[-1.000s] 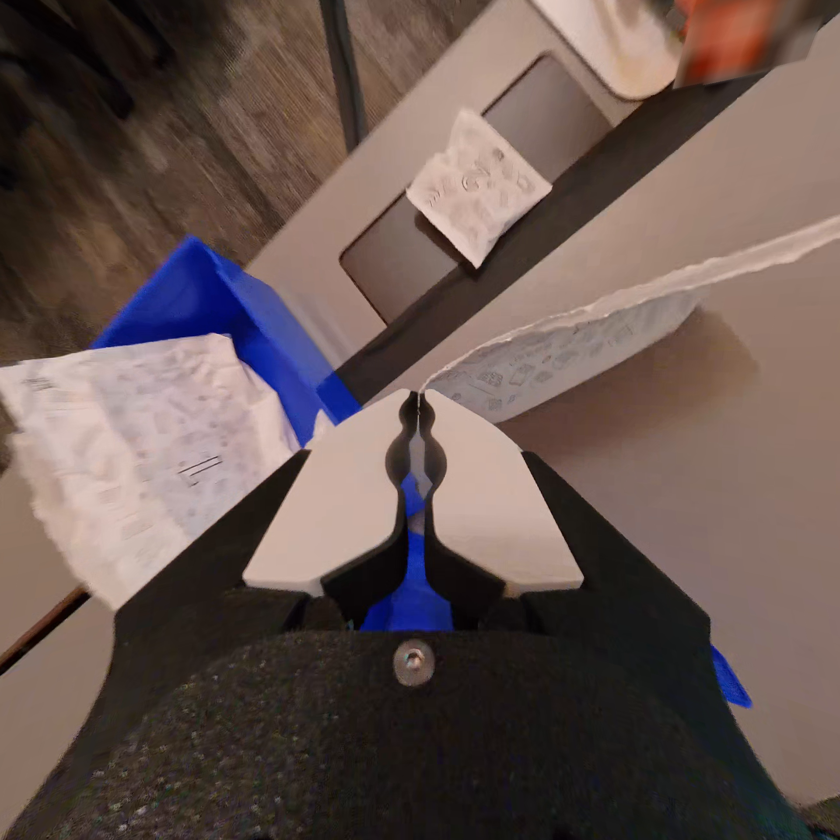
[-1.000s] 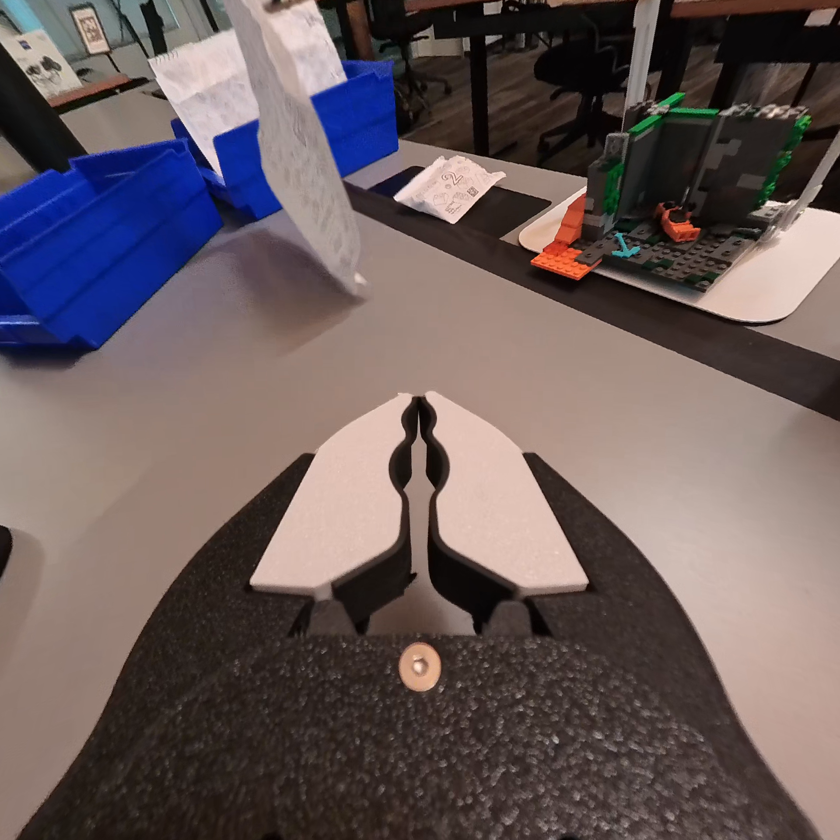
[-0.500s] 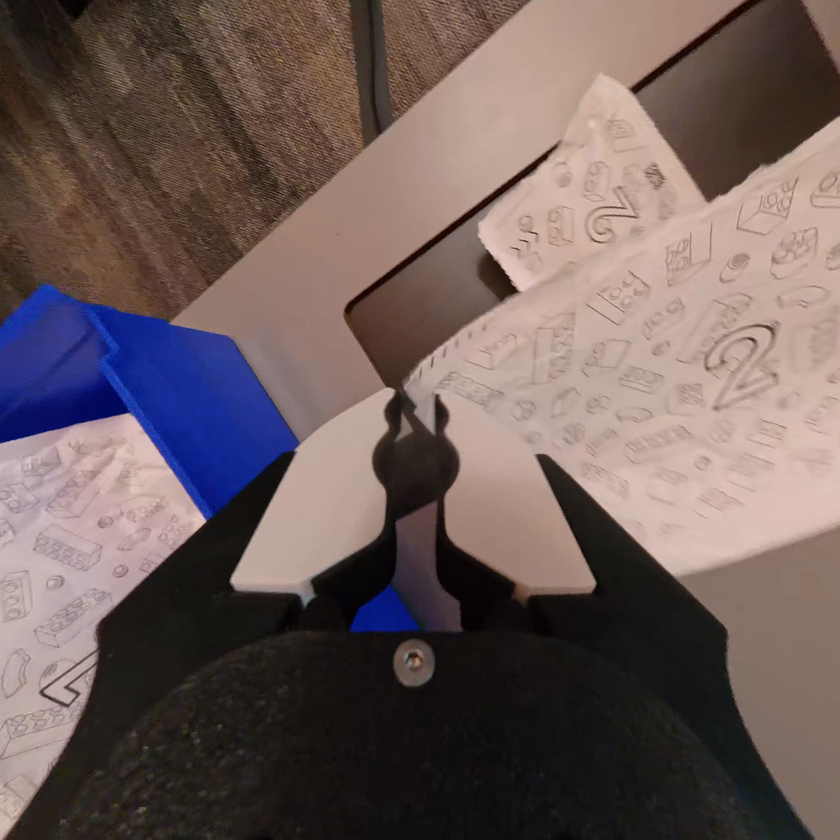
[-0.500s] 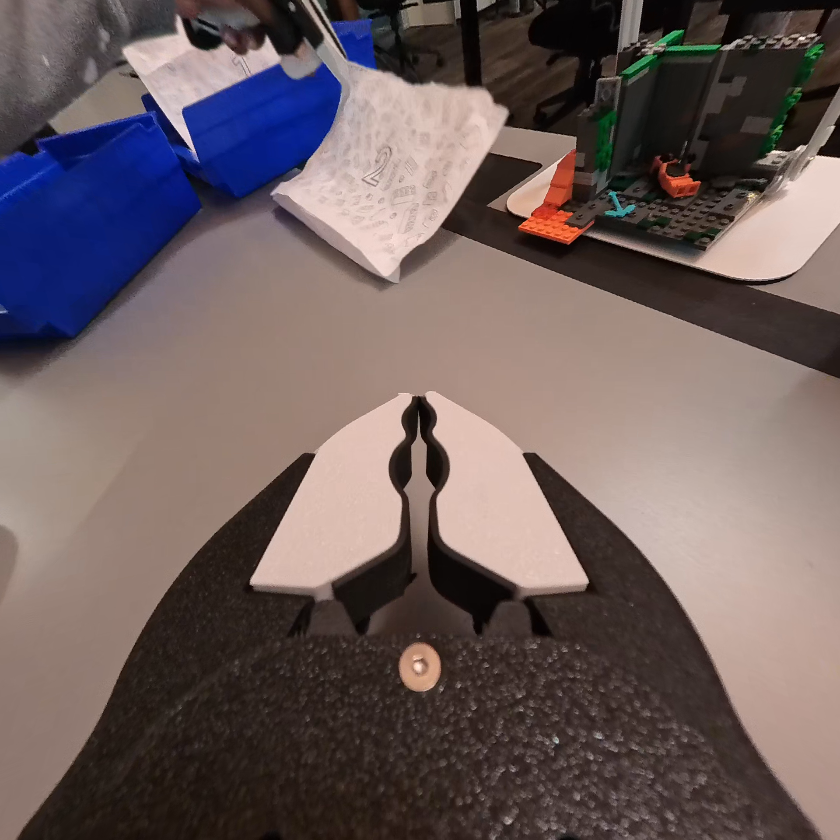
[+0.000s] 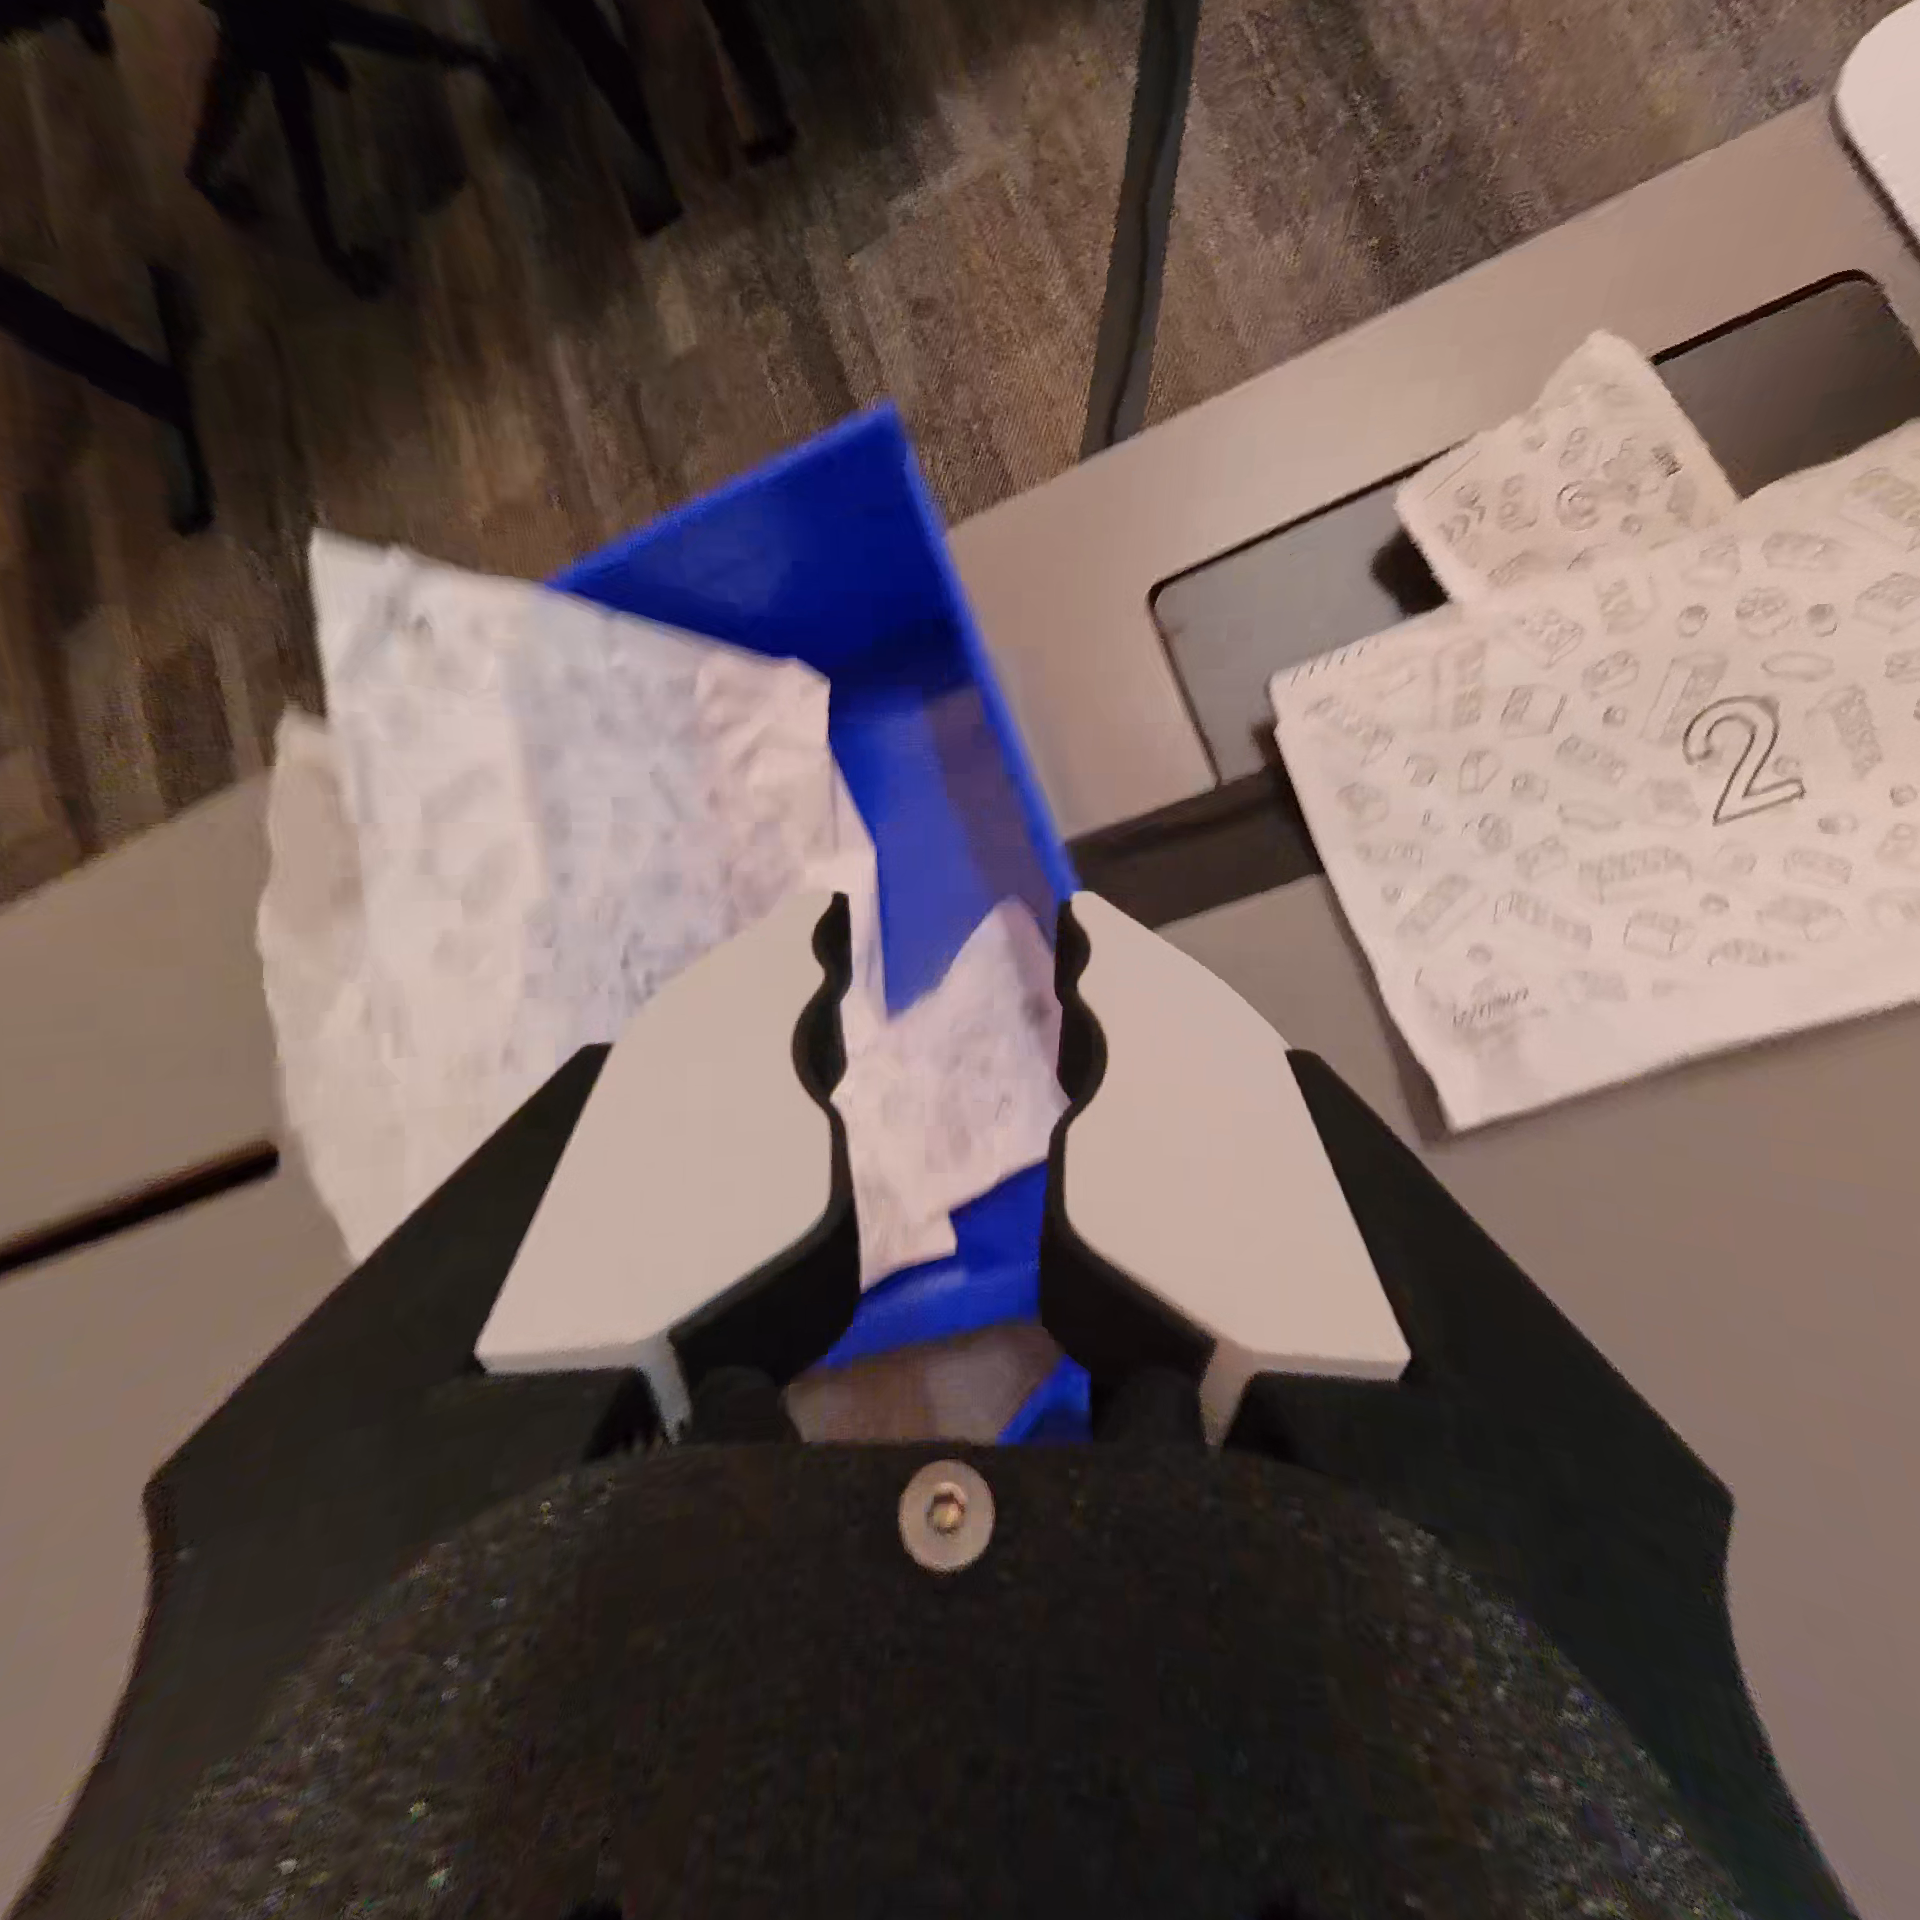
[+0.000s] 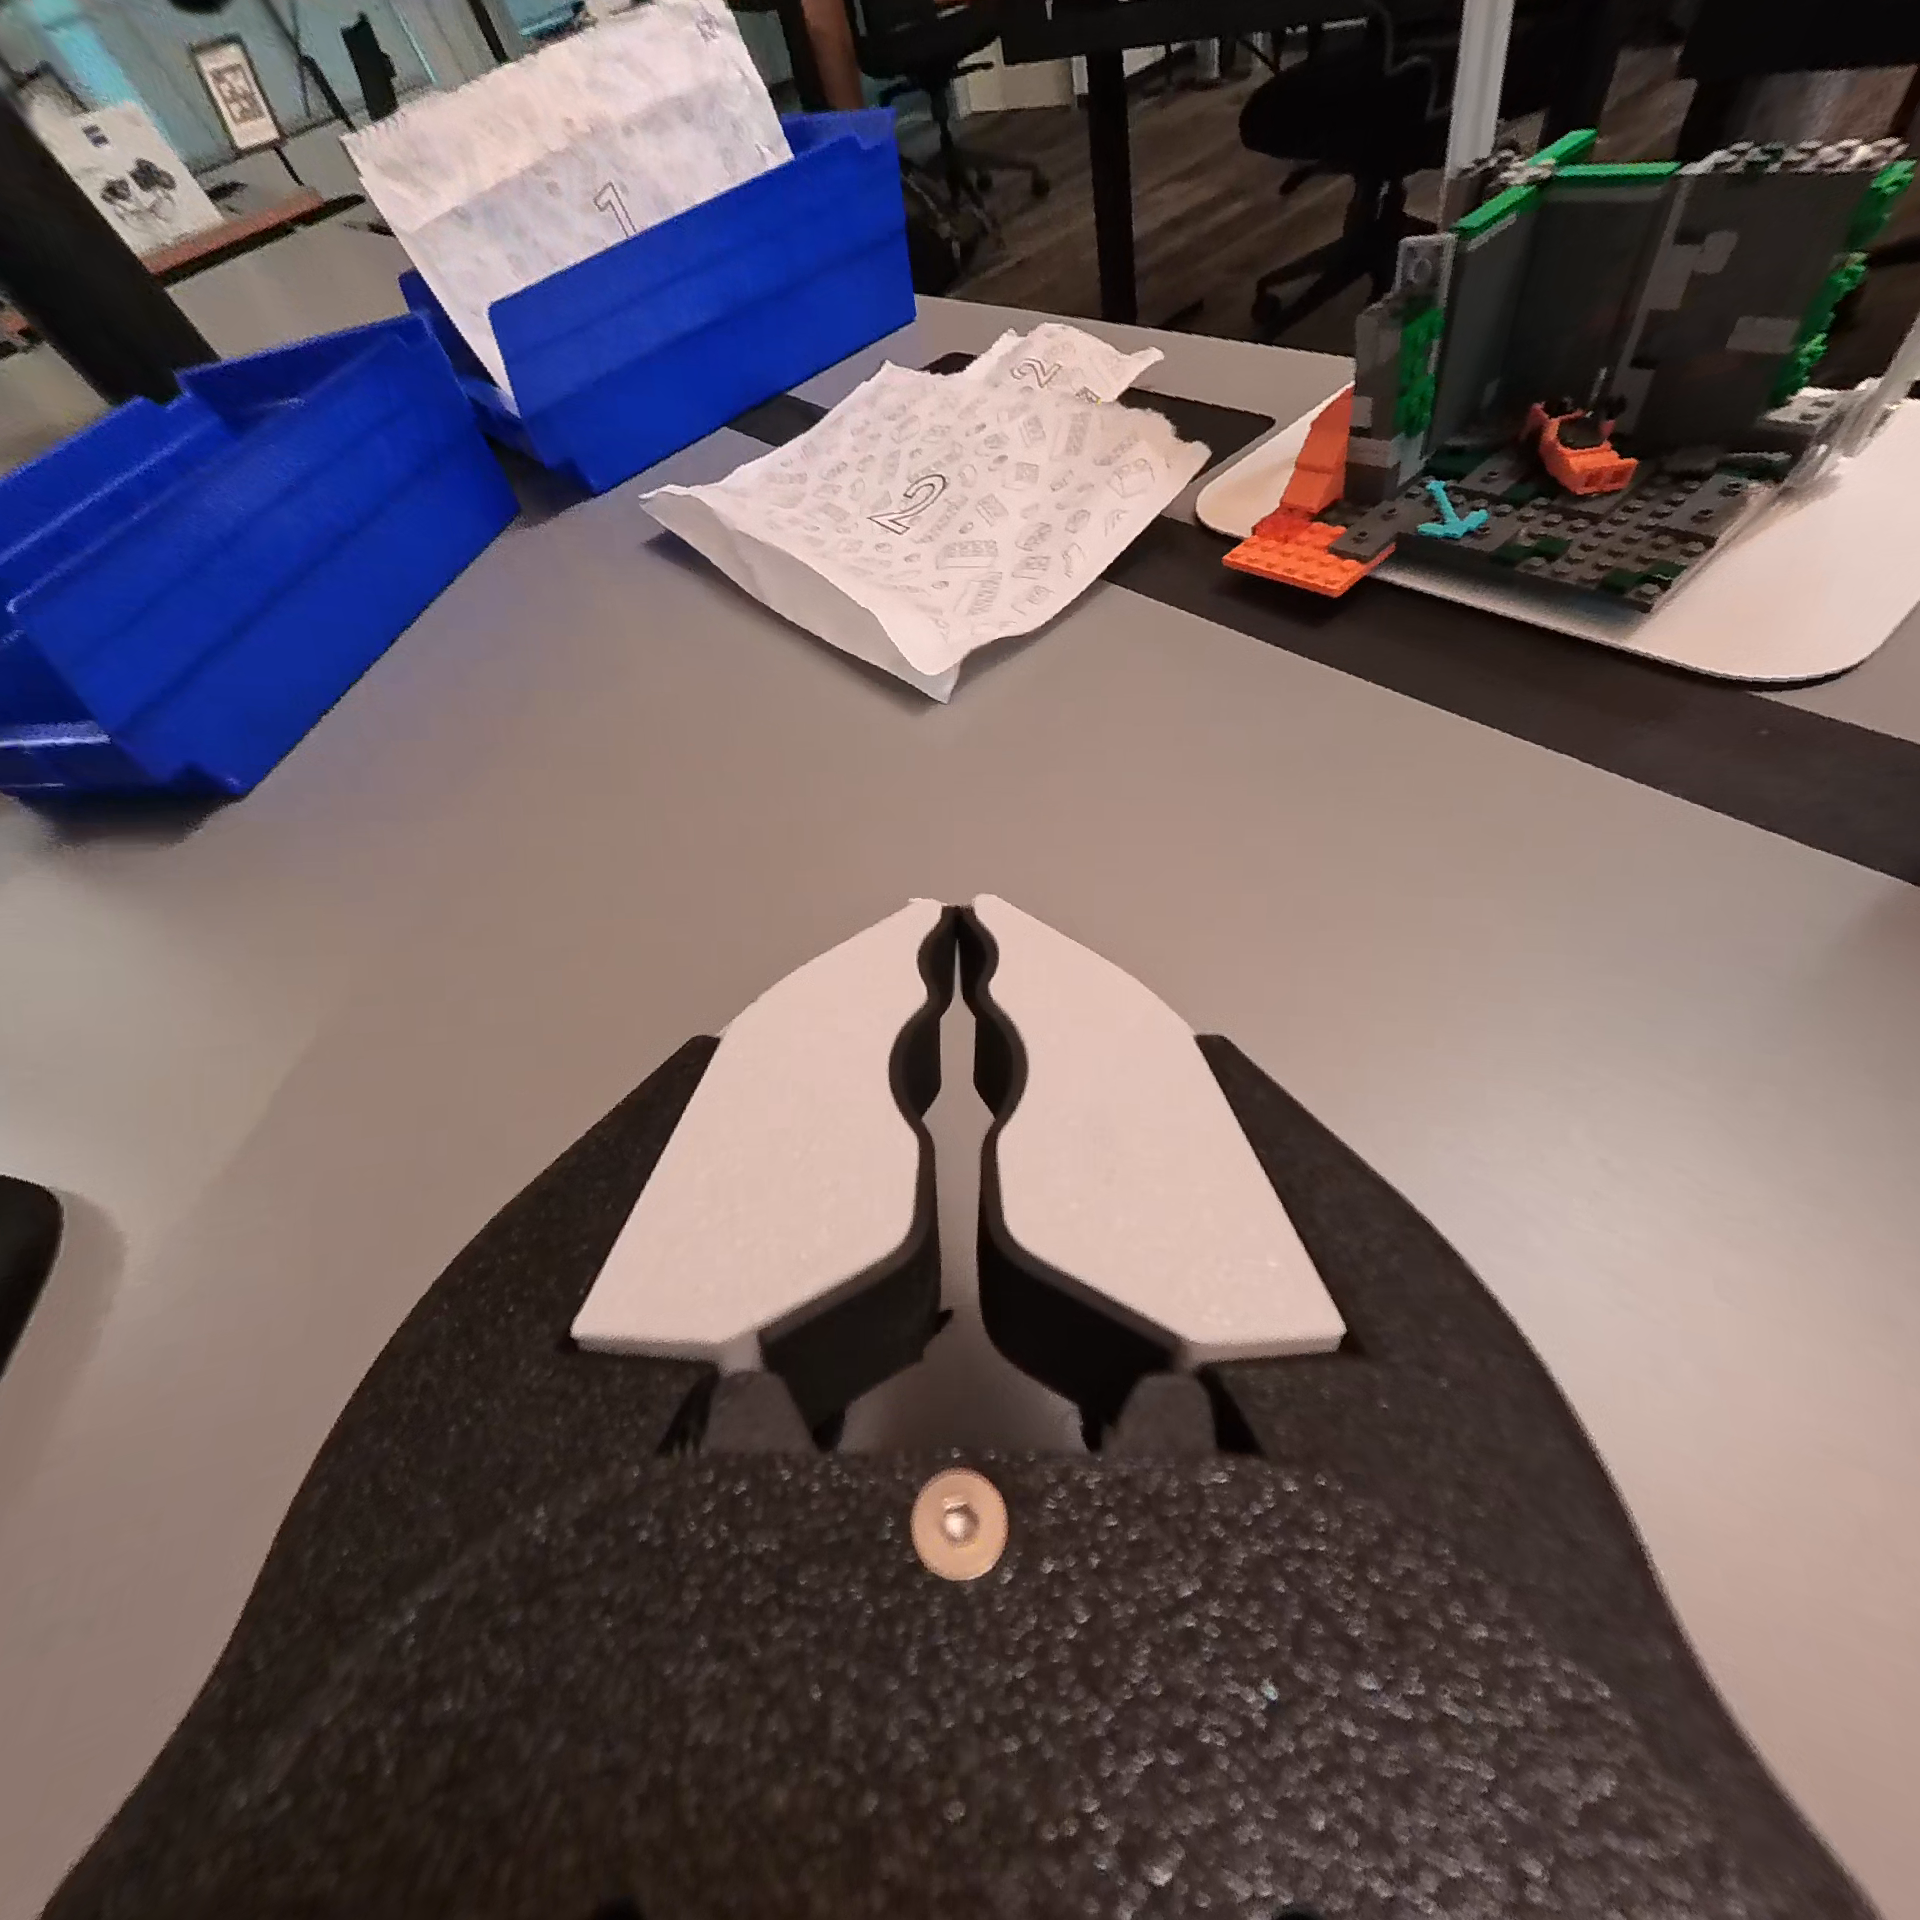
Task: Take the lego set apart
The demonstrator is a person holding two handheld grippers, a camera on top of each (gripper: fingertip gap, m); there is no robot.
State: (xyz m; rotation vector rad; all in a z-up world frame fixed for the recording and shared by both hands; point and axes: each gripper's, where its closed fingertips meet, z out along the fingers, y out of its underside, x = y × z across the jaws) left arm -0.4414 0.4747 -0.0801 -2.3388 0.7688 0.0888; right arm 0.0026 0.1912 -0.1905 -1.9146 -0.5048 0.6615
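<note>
The left gripper (image 5: 948,914) is open, with a wide gap between its fingers and nothing held; it hangs above a blue bin (image 5: 914,665) that stands on the grey table (image 5: 125,1039). Inside this bin a white paper bag (image 5: 540,810) stands up and leans out over its rim; this part of the left wrist view is blurred. To the right of the bin, a second paper bag (image 5: 1621,831), printed with little brick drawings, lies flat on the table, and a smaller bag (image 5: 1558,488) lies just behind it, partly under it, on a dark panel (image 5: 1278,634) set in the table. The right gripper (image 6: 957,909) is closed, its fingertips almost touching, and it grips nothing; it hovers low over a bare part of the table (image 6: 1351,935). In the right wrist view the same bin (image 6: 707,301) with its upright bag (image 6: 561,156) is far left, and another blue bin (image 6: 239,551) stands just in front of it, nearer the camera. The flat bag (image 6: 935,509) lies to the right of the bin. The lego set (image 6: 1621,343) is farther right of the bin, well apart from both grippers: grey walls with green edging on a dark base, with orange pieces at its left side and inside. It stands on a white tray (image 6: 1787,623).
</note>
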